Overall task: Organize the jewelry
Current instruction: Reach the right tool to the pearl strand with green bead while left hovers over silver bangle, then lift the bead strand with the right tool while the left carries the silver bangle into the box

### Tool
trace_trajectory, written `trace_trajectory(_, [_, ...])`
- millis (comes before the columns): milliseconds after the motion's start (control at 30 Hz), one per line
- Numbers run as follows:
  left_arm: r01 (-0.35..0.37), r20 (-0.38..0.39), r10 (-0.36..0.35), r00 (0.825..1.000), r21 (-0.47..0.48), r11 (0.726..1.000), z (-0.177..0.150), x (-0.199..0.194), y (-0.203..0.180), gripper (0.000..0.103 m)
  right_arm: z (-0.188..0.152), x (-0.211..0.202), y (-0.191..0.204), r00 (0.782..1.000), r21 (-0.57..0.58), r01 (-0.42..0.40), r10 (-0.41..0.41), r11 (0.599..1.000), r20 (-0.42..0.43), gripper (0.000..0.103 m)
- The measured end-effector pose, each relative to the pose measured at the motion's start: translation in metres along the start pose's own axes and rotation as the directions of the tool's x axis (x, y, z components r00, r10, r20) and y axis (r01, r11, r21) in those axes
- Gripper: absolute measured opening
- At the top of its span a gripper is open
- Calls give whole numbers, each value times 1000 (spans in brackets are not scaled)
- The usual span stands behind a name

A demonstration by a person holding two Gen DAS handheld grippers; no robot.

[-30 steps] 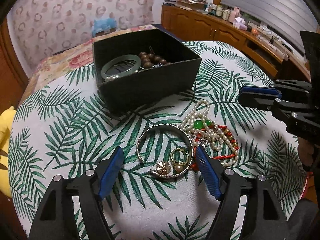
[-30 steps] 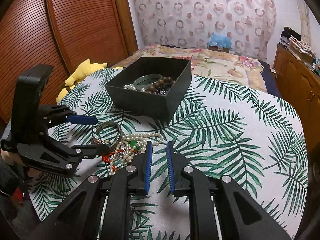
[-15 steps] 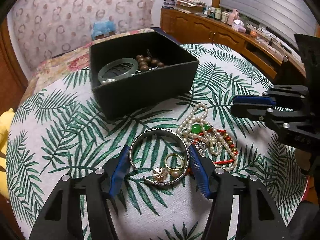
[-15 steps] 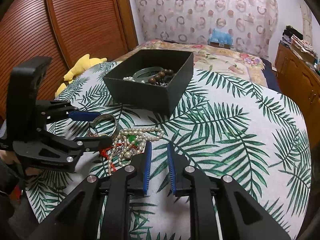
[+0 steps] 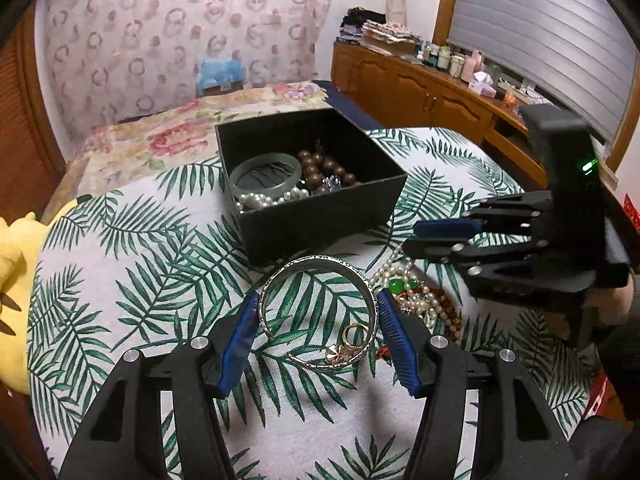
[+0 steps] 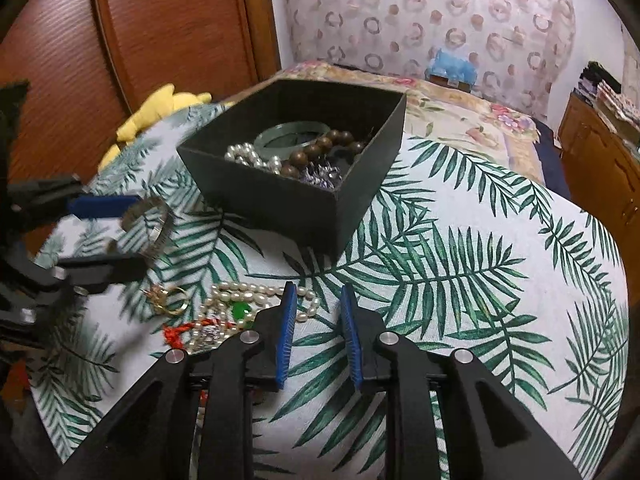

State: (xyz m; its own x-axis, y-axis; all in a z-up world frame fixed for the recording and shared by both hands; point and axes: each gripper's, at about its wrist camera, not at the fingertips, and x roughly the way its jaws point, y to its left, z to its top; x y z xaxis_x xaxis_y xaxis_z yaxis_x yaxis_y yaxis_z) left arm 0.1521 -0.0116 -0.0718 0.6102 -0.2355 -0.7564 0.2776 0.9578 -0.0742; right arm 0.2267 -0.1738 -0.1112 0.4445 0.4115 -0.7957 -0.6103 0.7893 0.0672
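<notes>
Silver open cuff bracelet [image 5: 318, 312] sits clamped between the blue pads of the left tongs [image 5: 316, 336], and in the right wrist view it looks lifted clear of the palm-leaf printed cloth on the bench [image 6: 460, 264]. By my reading, the step in hand is carrying this cuff to the black square cardboard box [image 5: 320, 216], which already holds a pale green jade bangle [image 5: 264, 172], brown wooden beads [image 5: 326, 168] and white pearls. The next move calls for raising the cuff over the box's near wall and releasing it inside. Just under the cuff lie a gold ring and flower charm [image 6: 168, 300]. Further right, a tangle of pearl strands with a green bead and red cord [image 6: 236, 312] rests on the cloth, waiting its turn. The right tongs [image 6: 318, 336] hover beside that tangle, parted a little and gripping nothing. Open cloth stretches right of the box; the bench edge drops off beyond.
</notes>
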Motion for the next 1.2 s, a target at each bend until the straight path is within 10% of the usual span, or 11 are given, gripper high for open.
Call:
trace_trajectory(200, [-7, 32, 7, 999, -7, 1000, 2, -9, 0, 57, -1, 2, 6, 999, -36, 38, -38, 999, 2, 23])
trace_trajectory(300, [-15, 50, 15, 999, -7, 1000, 3, -15, -1, 57, -4, 2, 8, 999, -48, 38, -38, 998, 5, 6])
trace_trajectory(1200, [-7, 148, 10, 989, -20, 1000, 13, -44, -2, 57, 31, -108, 13, 970, -39, 5, 5, 999, 242, 5])
